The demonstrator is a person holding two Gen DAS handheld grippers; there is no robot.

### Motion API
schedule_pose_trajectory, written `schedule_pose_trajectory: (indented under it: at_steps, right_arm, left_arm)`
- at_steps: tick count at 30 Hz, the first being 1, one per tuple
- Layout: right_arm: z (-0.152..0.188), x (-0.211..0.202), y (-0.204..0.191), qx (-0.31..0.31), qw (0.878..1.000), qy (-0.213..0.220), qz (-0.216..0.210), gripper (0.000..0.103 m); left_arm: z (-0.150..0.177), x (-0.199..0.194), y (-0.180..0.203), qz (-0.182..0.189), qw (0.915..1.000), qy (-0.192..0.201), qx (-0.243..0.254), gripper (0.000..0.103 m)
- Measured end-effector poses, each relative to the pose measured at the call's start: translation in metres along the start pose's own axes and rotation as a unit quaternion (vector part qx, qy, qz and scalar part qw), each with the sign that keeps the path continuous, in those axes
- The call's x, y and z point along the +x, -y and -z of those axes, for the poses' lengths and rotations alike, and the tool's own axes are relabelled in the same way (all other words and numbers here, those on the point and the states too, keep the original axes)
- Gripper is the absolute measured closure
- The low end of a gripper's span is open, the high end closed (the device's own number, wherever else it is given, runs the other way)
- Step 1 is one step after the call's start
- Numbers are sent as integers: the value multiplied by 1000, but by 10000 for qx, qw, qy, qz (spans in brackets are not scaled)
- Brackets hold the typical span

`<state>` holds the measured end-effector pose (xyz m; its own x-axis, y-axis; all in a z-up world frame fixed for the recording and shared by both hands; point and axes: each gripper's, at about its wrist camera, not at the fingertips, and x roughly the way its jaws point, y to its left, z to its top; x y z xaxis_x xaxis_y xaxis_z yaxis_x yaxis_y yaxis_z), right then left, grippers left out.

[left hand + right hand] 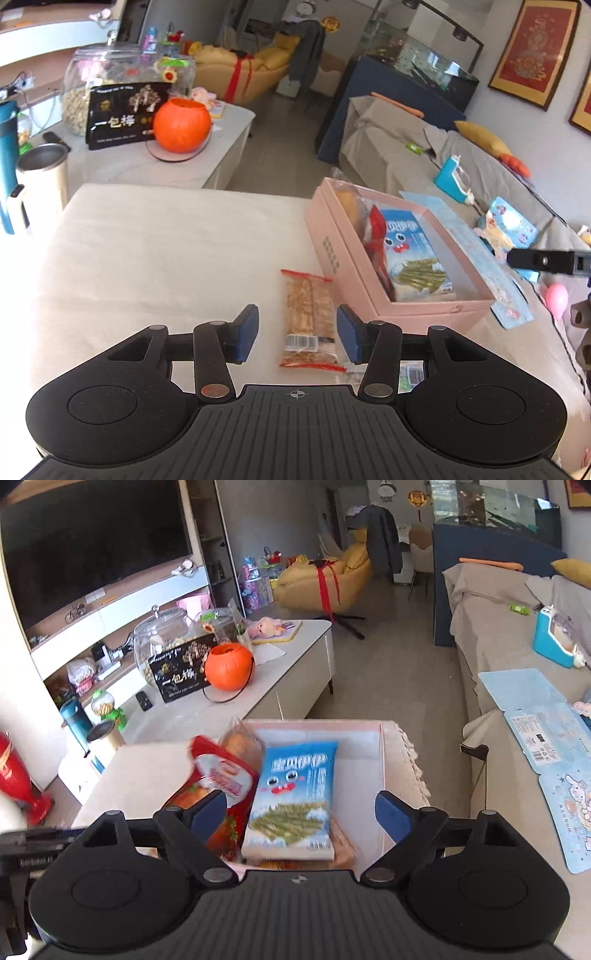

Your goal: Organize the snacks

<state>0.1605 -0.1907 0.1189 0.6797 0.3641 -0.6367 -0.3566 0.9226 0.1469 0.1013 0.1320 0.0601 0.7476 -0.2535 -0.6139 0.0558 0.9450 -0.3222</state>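
Observation:
A clear packet of crackers with red ends (308,321) lies flat on the cream table top (166,258). My left gripper (298,334) hovers over it, open, a blue pad on either side with gaps to the wrapper. To its right stands an open pink box (332,240) holding a blue snack packet (413,258), a red packet (376,240) and a yellowish one (349,201). My right gripper (300,814) hangs open above the pink box (382,760), over the blue packet (295,794), which lies beside the red packet (225,771). Nothing is gripped.
Beyond the table stands a low white cabinet with an orange pumpkin bucket (181,125), a black packet (122,116) and a glass jar (92,85). A steel mug (42,173) is at the left. On the sofa at the right lies flattened blue cardboard (543,716).

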Motion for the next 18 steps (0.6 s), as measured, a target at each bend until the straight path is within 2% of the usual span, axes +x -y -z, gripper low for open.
schedule_pose_trajectory:
  at_steps: [6,10,12,15,18]
  right_arm:
    - [53,-11,-13,-643,9971,-359,172,14]
    - [56,-7,-25,-698,9969,-357,-49,14]
    - [52,1,-32,-643,9973,-340,-109,14]
    - [57,14,-47,-702,9972,-246,-117,14]
    - [71,32,-56,-694,9966,-421,-171,14]
  left_arm:
    - [-1,7,27,327,9992,220,89,52]
    - [0,3,34,52,9987,439,237,52]
    - [2,4,35,-49,9988,370,331,52]
    - [9,9,36,-2,9989,46,457,52]
    - [17,12,36,9,9985,-106,538,52]
